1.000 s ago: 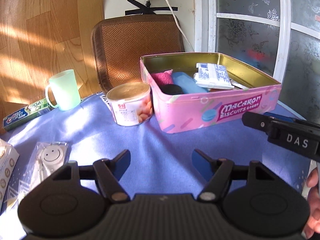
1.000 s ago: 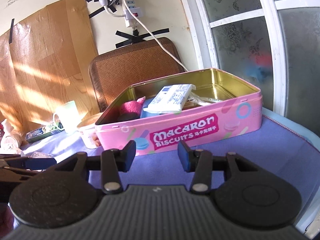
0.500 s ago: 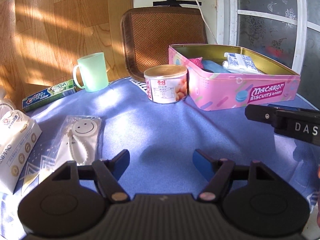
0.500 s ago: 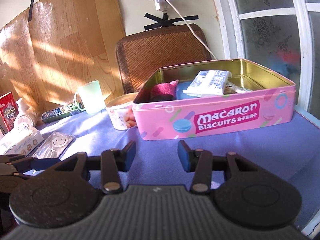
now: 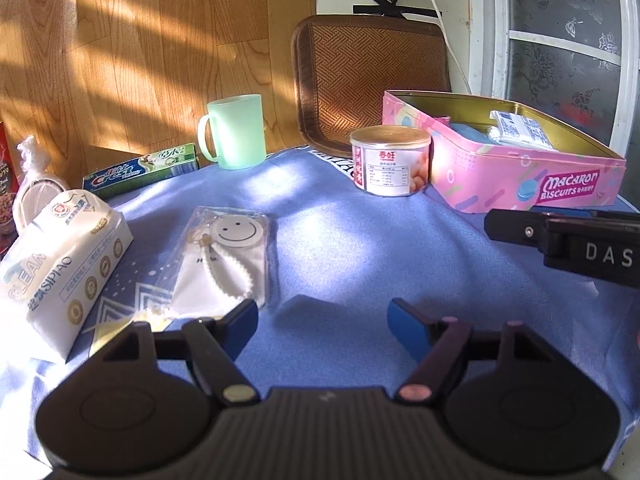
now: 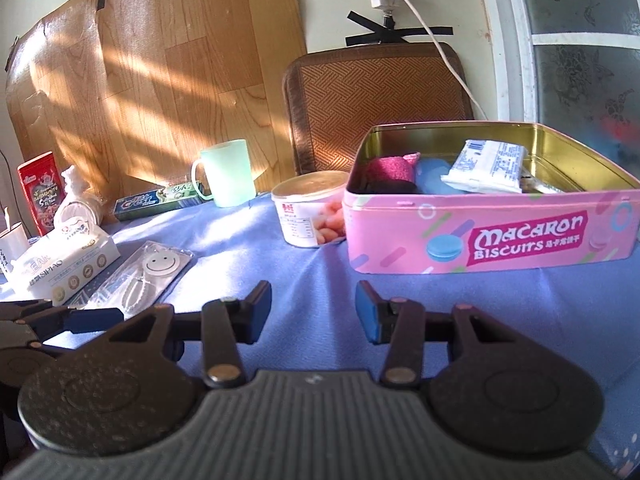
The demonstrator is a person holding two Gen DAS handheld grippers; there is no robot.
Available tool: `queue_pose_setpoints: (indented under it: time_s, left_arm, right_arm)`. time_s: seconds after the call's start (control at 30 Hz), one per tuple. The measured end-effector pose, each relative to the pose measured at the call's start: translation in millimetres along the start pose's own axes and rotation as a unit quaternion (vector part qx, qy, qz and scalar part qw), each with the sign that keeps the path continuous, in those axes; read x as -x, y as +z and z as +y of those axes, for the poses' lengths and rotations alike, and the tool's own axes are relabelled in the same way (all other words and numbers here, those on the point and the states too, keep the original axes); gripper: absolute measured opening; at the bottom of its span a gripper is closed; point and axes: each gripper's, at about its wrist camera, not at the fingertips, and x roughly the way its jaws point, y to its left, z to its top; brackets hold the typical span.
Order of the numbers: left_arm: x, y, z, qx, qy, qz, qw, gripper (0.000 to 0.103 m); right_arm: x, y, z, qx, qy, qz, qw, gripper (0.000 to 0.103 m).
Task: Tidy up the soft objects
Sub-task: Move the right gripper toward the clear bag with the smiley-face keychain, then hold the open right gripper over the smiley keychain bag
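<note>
A pink Macaron Biscuits tin (image 5: 520,184) (image 6: 500,236) stands open at the right of the blue tablecloth. It holds a magenta cloth (image 6: 390,170), a blue item (image 6: 434,176) and a white tissue pack (image 6: 488,166). A white SIPIAO tissue pack (image 5: 60,264) (image 6: 60,260) and a clear smiley-face packet (image 5: 228,256) (image 6: 148,272) lie at the left. My left gripper (image 5: 322,326) is open and empty, just right of the packet. My right gripper (image 6: 314,308) is open and empty, in front of the tin.
A snack can (image 5: 390,166) stands left of the tin. A green mug (image 5: 236,136), a toothpaste box (image 5: 140,172), a red pack (image 6: 40,192) and a bagged item (image 6: 76,200) sit at the back left. A woven chair back (image 5: 372,76) is behind the table.
Both grippers have swung left and drawn back from the tin. The tissue pack and smiley packet have come into view near the left gripper. Both stay open.
</note>
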Motion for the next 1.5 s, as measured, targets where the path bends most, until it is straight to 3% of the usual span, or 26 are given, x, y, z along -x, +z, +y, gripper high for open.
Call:
queue_pose_setpoints:
  time_s: [0.53, 0.8, 1.03, 1.23, 1.3, 1.33, 1.5]
  left_arm:
    - [18, -16, 59, 0.045, 0.039, -0.007, 0.9982, 0.075]
    - [31, -26, 102, 0.088, 0.074, -0.027, 0.9930, 0.078]
    - [38, -36, 143, 0.191, 0.070, -0.048, 0.9778, 0.078]
    - [45, -39, 142, 0.190, 0.074, -0.072, 0.9763, 0.078]
    - [46, -38, 138, 0.182, 0.076, -0.074, 0.9775, 0.079]
    - [46, -38, 137, 0.180, 0.076, -0.075, 0.9778, 0.079]
    - [44, -38, 135, 0.180, 0.076, -0.066, 0.9785, 0.079]
  right_arm:
    - [-21, 1, 50, 0.046, 0.047, 0.024, 0.998, 0.049]
    - [-37, 3, 77, 0.062, 0.074, 0.042, 0.994, 0.050]
    - [-60, 5, 109, 0.084, 0.108, 0.067, 0.988, 0.060]
    - [-99, 8, 126, 0.082, 0.119, 0.121, 0.982, 0.069]
    - [-101, 6, 129, 0.089, 0.119, 0.113, 0.982, 0.062]
    - [-98, 5, 129, 0.097, 0.123, 0.110, 0.981, 0.048]
    - [-86, 2, 119, 0.108, 0.136, 0.104, 0.979, 0.038]
